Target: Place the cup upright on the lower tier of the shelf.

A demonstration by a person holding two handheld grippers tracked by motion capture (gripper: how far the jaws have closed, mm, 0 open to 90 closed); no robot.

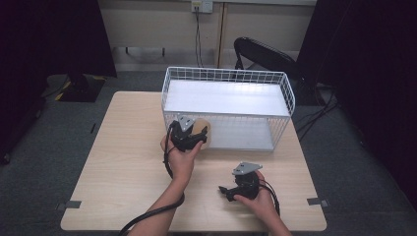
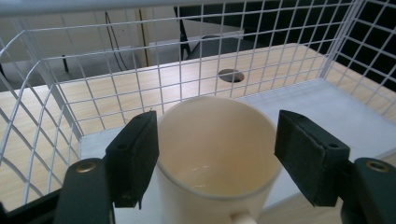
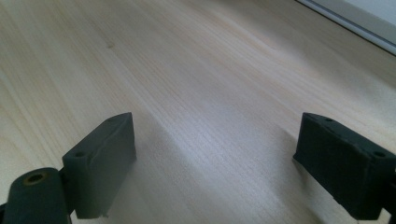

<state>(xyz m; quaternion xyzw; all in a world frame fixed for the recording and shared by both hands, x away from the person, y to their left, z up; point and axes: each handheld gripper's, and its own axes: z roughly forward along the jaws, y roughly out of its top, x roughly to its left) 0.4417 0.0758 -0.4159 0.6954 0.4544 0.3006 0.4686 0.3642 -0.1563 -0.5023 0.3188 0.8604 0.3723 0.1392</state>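
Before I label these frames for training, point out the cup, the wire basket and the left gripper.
cup (image 2: 217, 140): left gripper view, inner wall.
wire basket (image 1: 228, 74): high view, far rim.
left gripper (image 2: 217, 154): left gripper view, midway between its pads.

Your left gripper (image 1: 189, 133) and right gripper (image 1: 244, 183) are black, each with a grey three-cornered plate on top. A thick black cable (image 1: 157, 212) trails from the left one. The pads (image 3: 105, 158) look flat and dark, with small screw holes. Your forearms seem bare.
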